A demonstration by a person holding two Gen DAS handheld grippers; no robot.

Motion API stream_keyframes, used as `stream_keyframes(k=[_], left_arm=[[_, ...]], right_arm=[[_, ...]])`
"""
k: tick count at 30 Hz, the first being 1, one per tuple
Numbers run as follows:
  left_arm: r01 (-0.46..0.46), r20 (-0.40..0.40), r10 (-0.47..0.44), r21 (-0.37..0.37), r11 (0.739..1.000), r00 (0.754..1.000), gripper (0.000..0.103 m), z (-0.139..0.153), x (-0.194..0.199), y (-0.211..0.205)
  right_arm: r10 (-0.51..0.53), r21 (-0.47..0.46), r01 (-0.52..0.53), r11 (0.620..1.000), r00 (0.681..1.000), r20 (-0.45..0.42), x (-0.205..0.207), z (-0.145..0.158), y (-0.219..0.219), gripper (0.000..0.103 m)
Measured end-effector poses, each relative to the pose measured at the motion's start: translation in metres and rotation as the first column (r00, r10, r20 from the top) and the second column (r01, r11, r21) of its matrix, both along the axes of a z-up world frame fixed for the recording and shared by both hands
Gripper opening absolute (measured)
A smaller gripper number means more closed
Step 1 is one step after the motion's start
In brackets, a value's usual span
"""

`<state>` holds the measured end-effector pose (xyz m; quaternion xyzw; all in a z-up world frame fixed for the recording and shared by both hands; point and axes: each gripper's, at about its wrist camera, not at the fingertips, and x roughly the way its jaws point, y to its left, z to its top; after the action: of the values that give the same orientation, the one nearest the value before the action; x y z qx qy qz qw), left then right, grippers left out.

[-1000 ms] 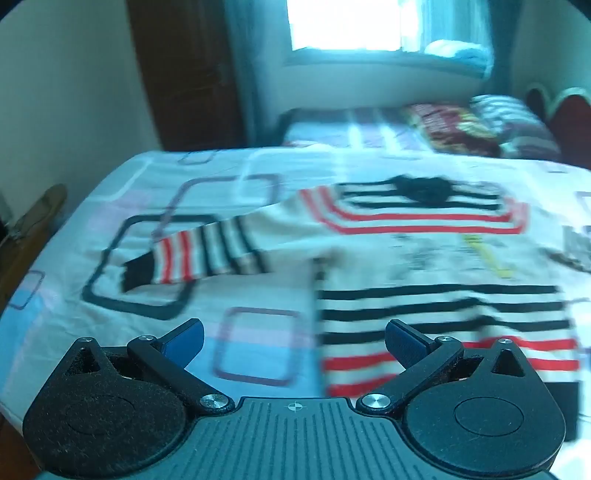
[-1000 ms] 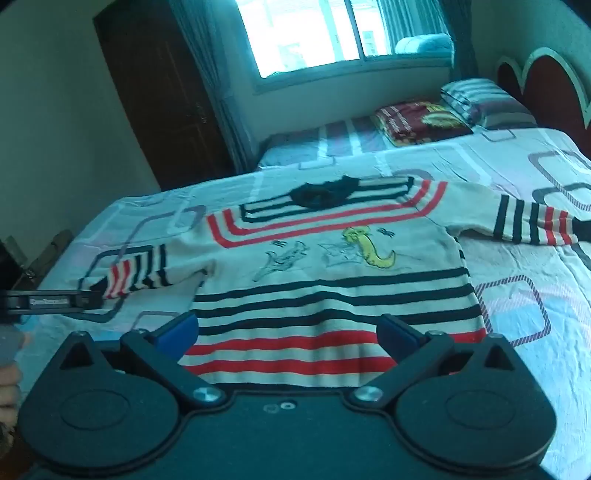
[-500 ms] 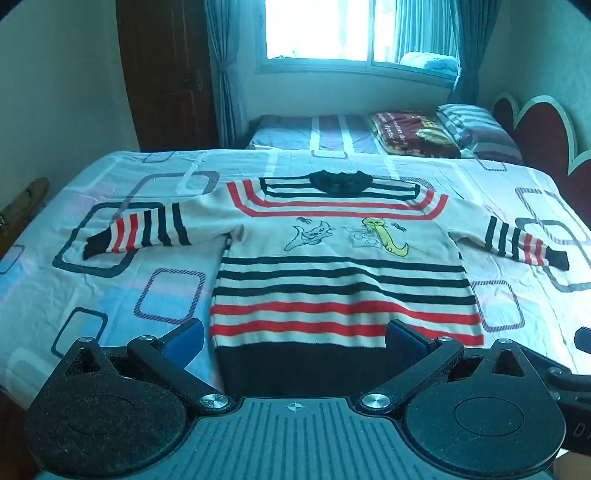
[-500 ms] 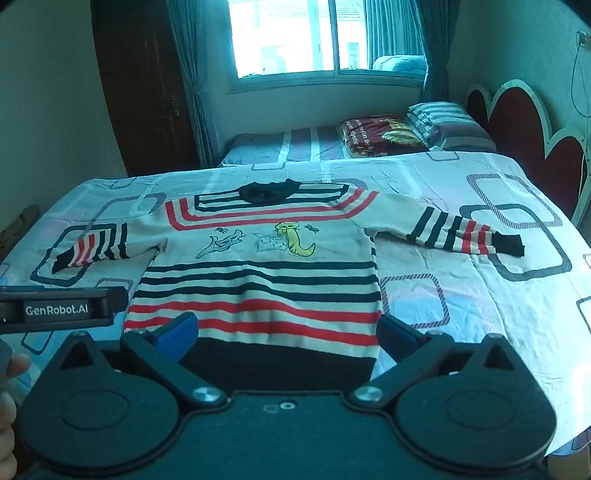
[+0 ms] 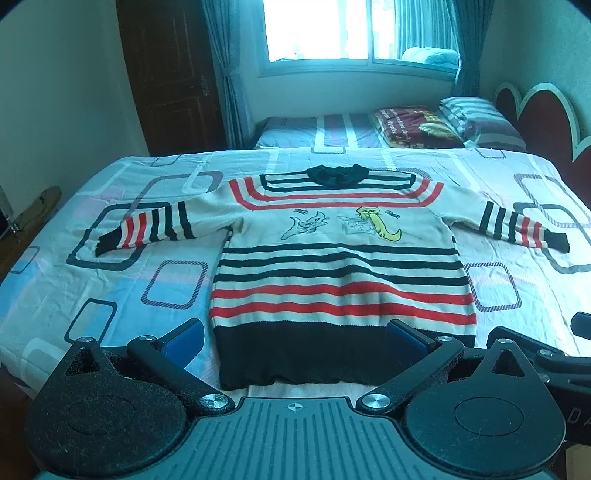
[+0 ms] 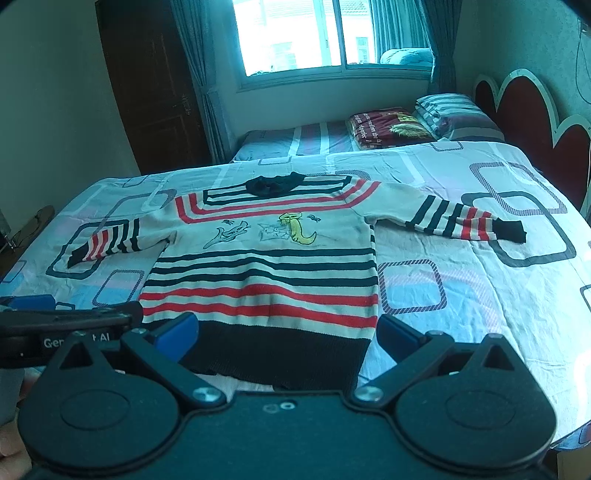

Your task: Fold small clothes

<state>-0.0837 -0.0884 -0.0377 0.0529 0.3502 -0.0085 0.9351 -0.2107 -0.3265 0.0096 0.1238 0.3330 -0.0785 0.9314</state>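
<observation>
2 claws hang above the near edge of the bed (image 5: 110, 280), both spread wide with nothing between their blue pads. The left claw (image 5: 295, 338) sits over the black hem of the sweater (image 5: 340, 266), 1 pad just off the hem's left corner and the other near its right corner. The right claw (image 6: 288, 334) also faces the hem, its left pad over the black band and its right pad over bare sheet just beside the hem's right corner.

The sweater lies flat and face up on the bed, hem toward the near edge and black collar toward the far edge, both sleeves stretched out sideways toward the bed's left and right edges. Its body is cream with black and red stripes, and 2 small drawn figures, 1 grey and 1 yellow, sit on the chest. Each sleeve ends in stripes and a black cuff. The sheet under it is pale with rounded-square outlines.

Beyond the far edge stands a second bed (image 5: 332, 133) with a dark red folded blanket (image 5: 413, 125) and a striped pillow (image 5: 476, 118), under a bright window (image 5: 354, 29). A red scalloped headboard (image 6: 524, 110) stands along the right.
</observation>
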Motion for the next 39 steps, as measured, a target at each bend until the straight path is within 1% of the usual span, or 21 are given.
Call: stream_keyframes(k=[1,2,3,5,7,9,10,11,15,17,19,25,39], left_arm=[[0.044,-0.012,-0.044,-0.002,0.999,0.999,0.103,0.01,-0.005,0.013],[0.061,-0.017,-0.061,-0.004,0.998,0.998,0.103,0.016,-0.011,0.015],[0.128,-0.04,-0.128,-0.005,0.992,0.991,0.103,0.033,-0.013,0.028],[0.138,-0.057,-0.139,-0.016,0.99,0.989,0.103,0.044,-0.018,0.024],[0.148,-0.078,-0.149,-0.019,0.989,0.986,0.103,0.064,-0.015,0.009],[0.147,-0.084,-0.149,-0.027,0.989,0.985,0.103,0.069,-0.017,0.008],[0.149,-0.089,-0.151,-0.025,0.989,0.985,0.103,0.073,-0.017,-0.002],[0.149,-0.092,-0.151,-0.028,0.988,0.984,0.103,0.074,-0.016,0.0],[0.152,-0.095,-0.154,-0.028,0.988,0.984,0.103,0.069,-0.019,-0.018],[0.154,-0.097,-0.156,-0.031,0.988,0.983,0.103,0.068,-0.018,-0.02],[0.154,-0.094,-0.156,-0.028,0.988,0.983,0.103,0.063,-0.025,-0.031],[0.153,-0.1,-0.155,-0.025,0.988,0.983,0.103,0.057,-0.032,-0.043],[0.155,-0.101,-0.156,-0.016,0.988,0.983,0.103,0.054,-0.04,-0.057]], right_arm=[[0.002,-0.001,-0.002,1.0,1.0,0.0,-0.001,0.0,0.0,0.102],[0.003,0.0,-0.003,1.0,1.0,0.0,-0.002,0.0,0.0,0.102],[0.003,0.001,-0.003,1.0,1.0,0.0,-0.003,0.0,-0.001,0.102],[0.0,0.0,0.0,1.0,1.0,0.001,-0.004,0.001,-0.001,0.102],[-0.003,-0.003,0.003,1.0,1.0,0.001,-0.005,0.002,-0.001,0.102],[-0.007,-0.005,0.007,1.0,1.0,0.004,-0.006,0.003,-0.002,0.102],[-0.008,-0.006,0.008,1.0,1.0,0.005,-0.006,0.003,-0.002,0.102],[-0.008,-0.007,0.008,1.0,1.0,0.006,-0.007,0.004,-0.002,0.102],[-0.008,-0.007,0.008,1.0,1.0,0.006,-0.007,0.005,-0.001,0.102],[-0.007,-0.01,0.007,1.0,1.0,0.006,-0.007,0.005,0.0,0.102],[-0.007,-0.009,0.007,1.0,1.0,0.005,-0.007,0.005,0.0,0.102],[-0.006,-0.002,0.006,1.0,1.0,-0.001,-0.006,0.003,0.001,0.102],[-0.01,-0.006,0.01,1.0,1.0,-0.008,-0.004,0.001,0.001,0.102]])
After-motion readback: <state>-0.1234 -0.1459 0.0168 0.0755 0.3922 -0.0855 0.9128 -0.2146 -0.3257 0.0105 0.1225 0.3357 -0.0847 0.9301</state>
